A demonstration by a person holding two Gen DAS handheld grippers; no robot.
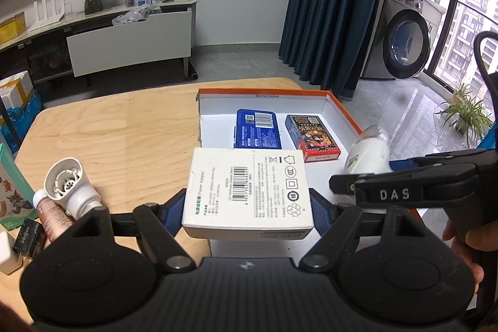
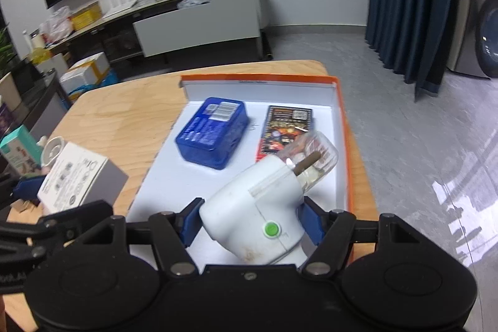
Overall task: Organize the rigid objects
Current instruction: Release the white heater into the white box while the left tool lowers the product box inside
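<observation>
Over orange tray [image 2: 340, 101], white device [image 2: 255, 207] (gripped), right gripper [image 2: 249, 220]

A light wooden desk [image 1: 109, 126] with rounded corners carries everything. On its right half lies an open tray [image 1: 342, 106], orange outside and white inside, touching the desk's far edge. At the left edge, a cluster sits close together: a teal carton [image 1: 11, 189], a white nozzle-like part [image 1: 67, 185] lying on its side, a brown tube [image 1: 53, 215], a small black box [image 1: 28, 240], and what may be a white bottle [image 1: 6, 254], mostly cut off.
</observation>
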